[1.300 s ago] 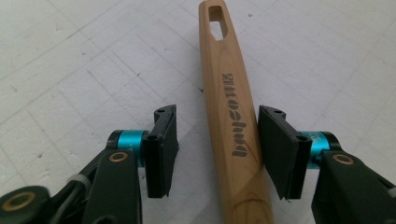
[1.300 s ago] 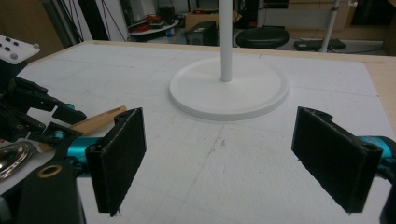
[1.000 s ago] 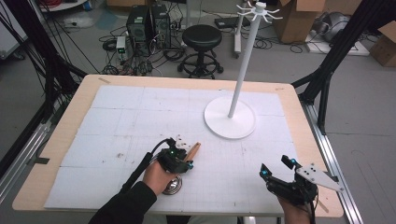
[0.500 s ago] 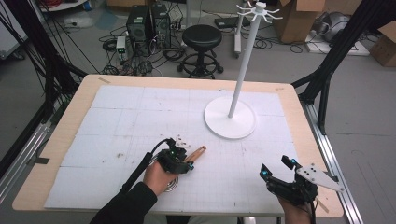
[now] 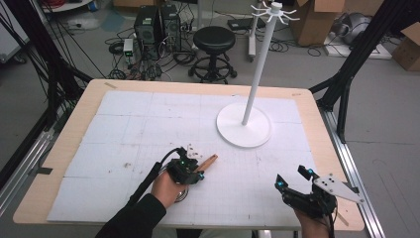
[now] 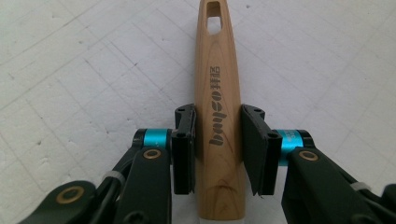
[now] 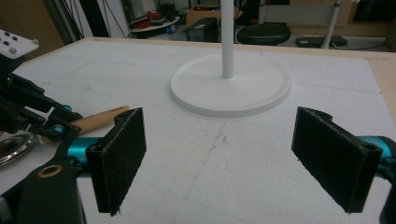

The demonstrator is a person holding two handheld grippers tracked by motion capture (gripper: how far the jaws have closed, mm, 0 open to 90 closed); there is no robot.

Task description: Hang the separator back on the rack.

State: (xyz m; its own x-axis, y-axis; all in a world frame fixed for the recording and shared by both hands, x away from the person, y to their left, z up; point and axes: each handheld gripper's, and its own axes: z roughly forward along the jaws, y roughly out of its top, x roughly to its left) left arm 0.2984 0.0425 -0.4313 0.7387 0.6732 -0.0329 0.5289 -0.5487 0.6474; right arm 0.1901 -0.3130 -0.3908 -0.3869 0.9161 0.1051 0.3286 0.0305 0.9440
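Left gripper view: long tan wooden utensil handle [image 6: 218, 107] at centre frame, clamped by left gripper [image 6: 218, 144], jaws just closing; right gripper [image 7: 233, 158] spread empty.

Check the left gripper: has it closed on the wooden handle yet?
Shut on it. In the left gripper view the left gripper has just been closing, and both pads press the sides of the wooden handle.

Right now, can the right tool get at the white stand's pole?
Probably yes: the right tool is open and empty, and bare mat lies between it and the pole; the left tool, gripping the wooden handle, sits off to the side.
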